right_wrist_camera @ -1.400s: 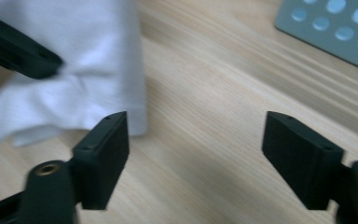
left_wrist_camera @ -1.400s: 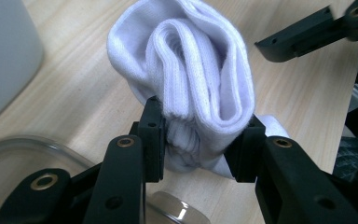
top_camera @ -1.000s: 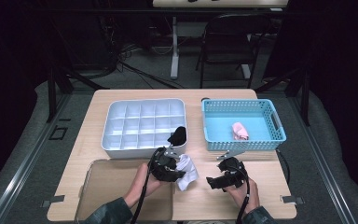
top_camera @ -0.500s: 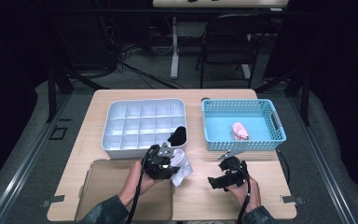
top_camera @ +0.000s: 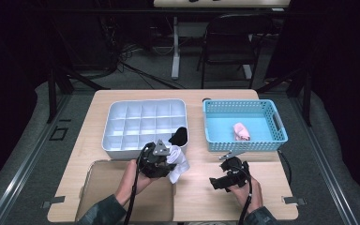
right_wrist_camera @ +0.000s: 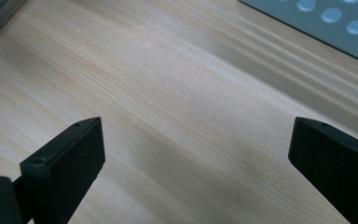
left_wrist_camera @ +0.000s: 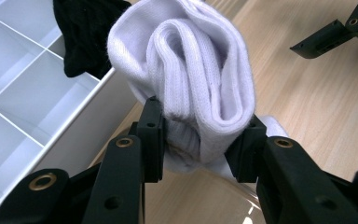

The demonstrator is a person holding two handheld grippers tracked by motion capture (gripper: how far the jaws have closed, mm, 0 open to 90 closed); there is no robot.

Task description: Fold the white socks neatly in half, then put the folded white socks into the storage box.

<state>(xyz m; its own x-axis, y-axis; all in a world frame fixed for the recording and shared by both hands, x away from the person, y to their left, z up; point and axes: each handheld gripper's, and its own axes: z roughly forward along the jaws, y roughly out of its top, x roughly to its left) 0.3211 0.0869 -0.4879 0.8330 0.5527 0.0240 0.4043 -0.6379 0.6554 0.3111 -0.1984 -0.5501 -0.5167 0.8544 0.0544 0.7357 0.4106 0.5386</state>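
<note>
Left hand-held gripper (left_wrist_camera: 200, 140) clamped on rolled white sock (left_wrist_camera: 191, 70); right hand-held gripper (right_wrist_camera: 196, 154) wide open, empty. Likely to unroll or snag black sock (left_wrist_camera: 86, 32) just ahead.

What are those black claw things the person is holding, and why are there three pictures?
A person holds a pinching tool in each hand. One picture looks down from above the table; the other two come from small cameras riding on each tool. The left tool squeezes a rolled white sock. The right tool is open, with nothing between its jaws, and has just been opening. On the table sit a white tray with little boxes, a black sock hanging over the tray's edge, and a blue basket with a pink roll inside.
</note>
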